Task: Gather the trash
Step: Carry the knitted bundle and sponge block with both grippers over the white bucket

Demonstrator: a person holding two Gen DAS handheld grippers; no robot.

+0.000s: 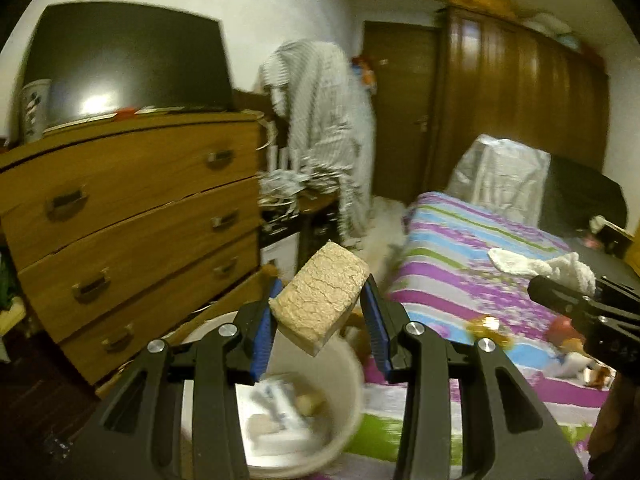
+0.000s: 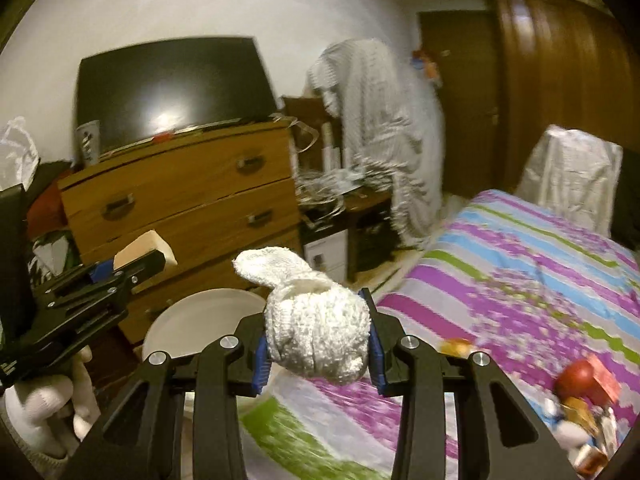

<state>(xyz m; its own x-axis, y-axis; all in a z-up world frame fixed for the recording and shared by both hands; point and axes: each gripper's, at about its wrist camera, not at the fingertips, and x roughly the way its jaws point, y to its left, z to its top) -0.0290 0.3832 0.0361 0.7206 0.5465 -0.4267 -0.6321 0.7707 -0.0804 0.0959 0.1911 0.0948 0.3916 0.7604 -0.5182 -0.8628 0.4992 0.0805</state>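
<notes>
My left gripper [image 1: 322,300] is shut on a beige cracked sponge block [image 1: 320,296], held tilted above a white bucket [image 1: 352,364] that holds paper and scraps. In the right wrist view my right gripper [image 2: 318,320] is shut on a white knitted sock [image 2: 316,336]. The same bucket [image 2: 200,320] stands below and to its left, beside the bed. The left gripper with the sponge [image 2: 144,250] shows at the left edge there. The right gripper with the sock [image 1: 560,268] shows at the right edge of the left wrist view.
A wooden chest of drawers [image 1: 132,216] with a dark screen [image 1: 128,60] on top stands to the left. A bed with a striped cover [image 2: 520,280] fills the right and carries a small heap of toys and wrappers [image 2: 580,400]. A draped cloth [image 2: 380,128] and a dark wardrobe [image 1: 520,92] stand behind.
</notes>
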